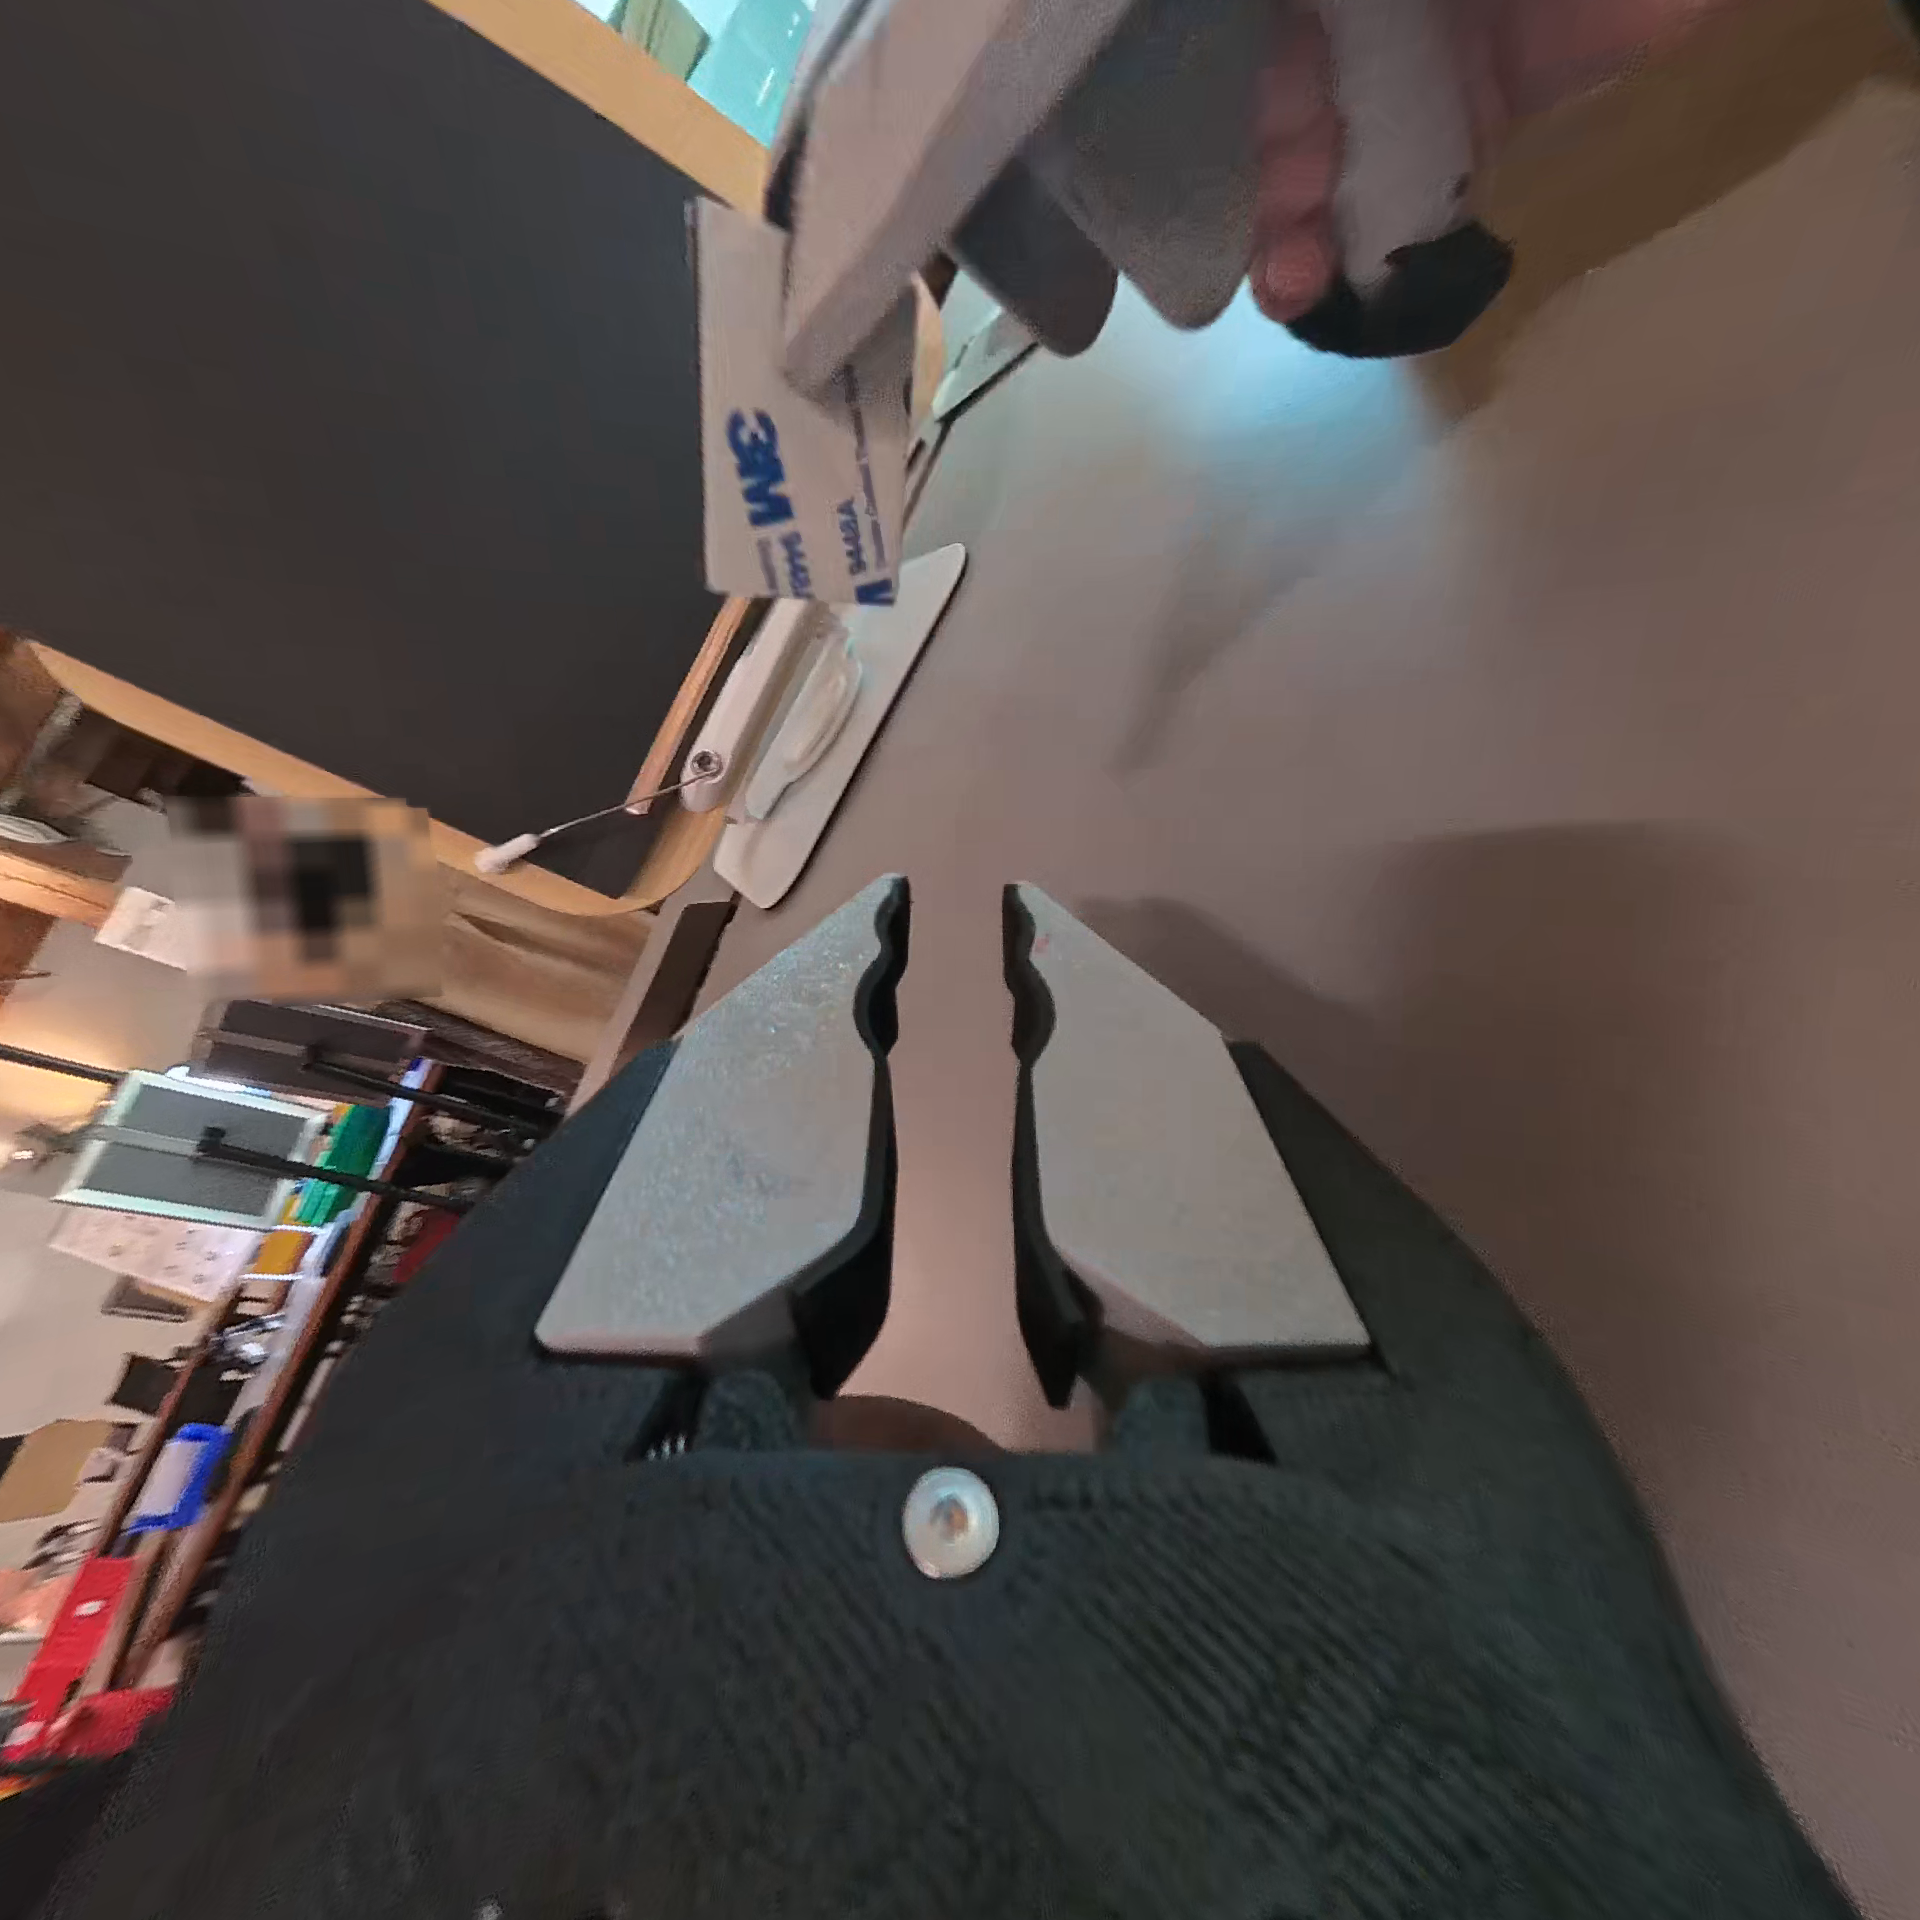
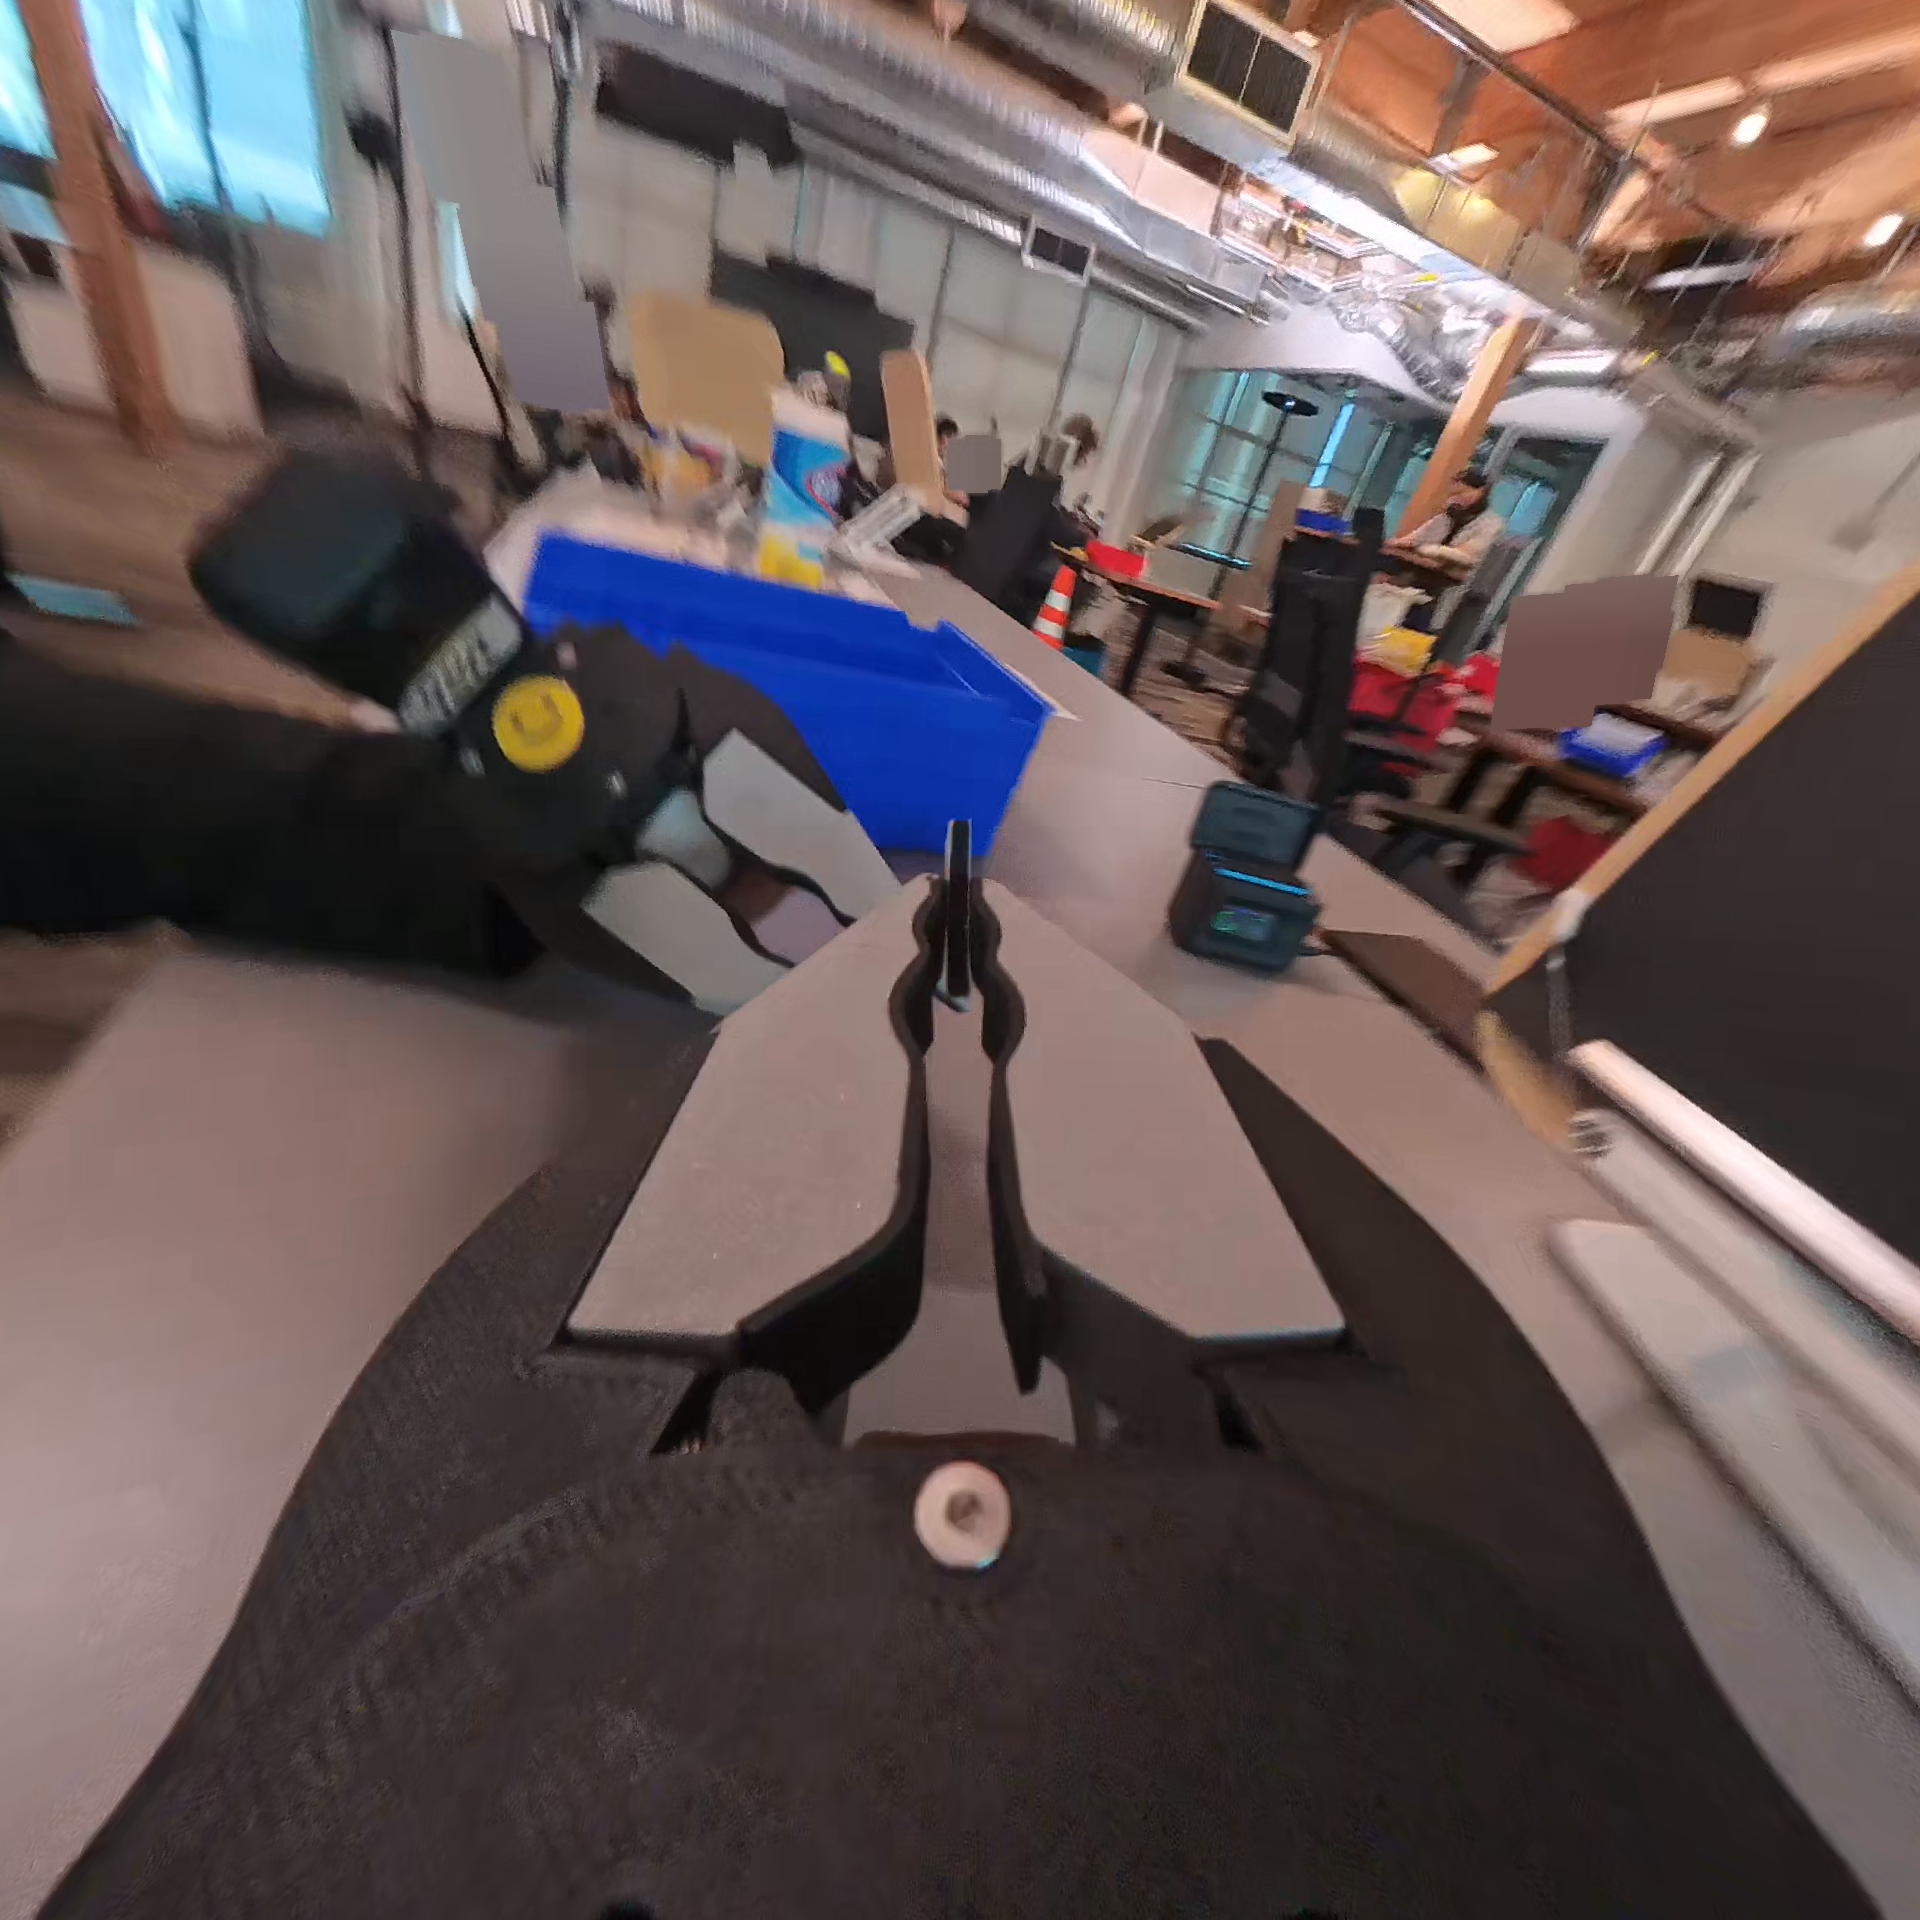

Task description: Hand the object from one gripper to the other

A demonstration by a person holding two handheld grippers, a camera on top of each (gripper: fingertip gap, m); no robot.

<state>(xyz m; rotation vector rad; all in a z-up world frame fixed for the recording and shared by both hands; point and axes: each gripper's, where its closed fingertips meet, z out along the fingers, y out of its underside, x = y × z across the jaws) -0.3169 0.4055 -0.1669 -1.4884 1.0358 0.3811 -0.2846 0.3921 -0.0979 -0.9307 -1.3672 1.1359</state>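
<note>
Right wrist view: my right gripper (image 2: 958,940) pinches a thin flat card (image 2: 957,894) edge-on, pointing forward; my left gripper (image 2: 790,914), fingers parted and empty, waits just left.

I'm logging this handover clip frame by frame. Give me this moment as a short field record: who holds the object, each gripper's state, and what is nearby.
object: thin flat pad, seen edge-on in the right wrist view; its beige printed backing shows in the left wrist view
holder: right gripper, shut on the pad
left gripper: open, empty, apart from the pad
handover: not yet done
surface: grey table
nearby: blue bin, small black case
</note>
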